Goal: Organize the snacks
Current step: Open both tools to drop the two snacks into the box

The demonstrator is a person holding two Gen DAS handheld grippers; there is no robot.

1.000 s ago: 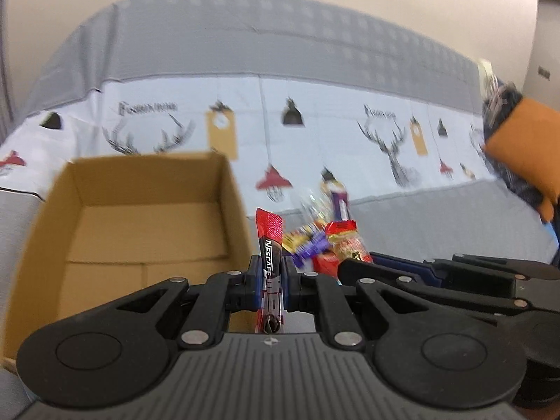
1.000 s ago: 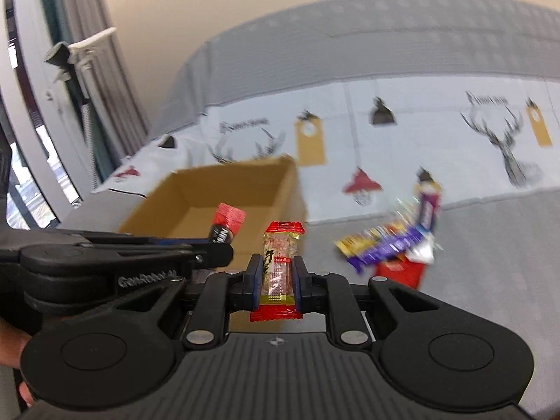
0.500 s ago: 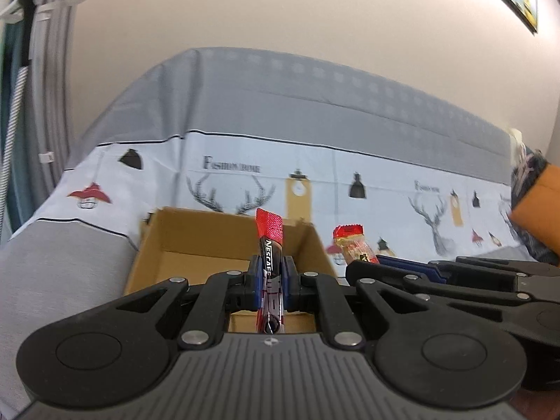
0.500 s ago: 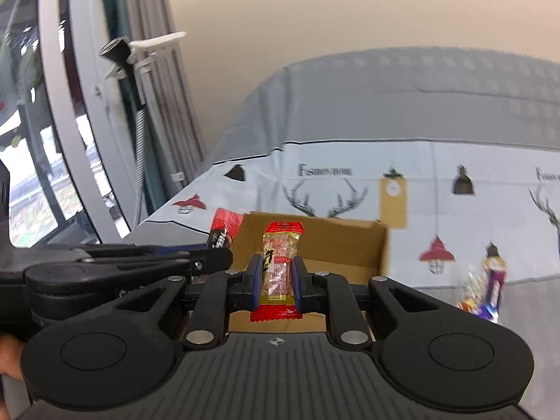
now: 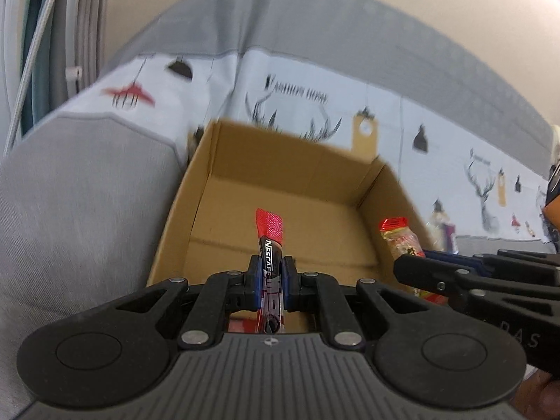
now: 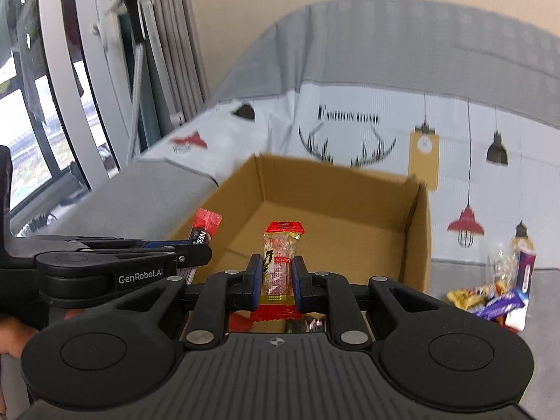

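Observation:
My left gripper [image 5: 271,273] is shut on a red and black Nescafe stick [image 5: 269,241], held upright over the near edge of an open cardboard box [image 5: 280,189]. My right gripper [image 6: 276,276] is shut on a clear snack packet with red ends [image 6: 280,259], also over the box's [image 6: 336,210] near edge. In the right wrist view the left gripper and its stick [image 6: 204,227] show at the left. In the left wrist view the right gripper's packet [image 5: 400,241] shows at the right. A little red wrapper shows in the box under each gripper.
The box sits on a sofa with a grey and white printed cover [image 6: 367,119]. A pile of loose snacks [image 6: 497,297] lies on the seat right of the box. A window and curtain [image 6: 52,87] stand at the left.
Both grippers have moved left from the snack pile and closer to the box, each still holding its snack. The box now fills the middle of both views.

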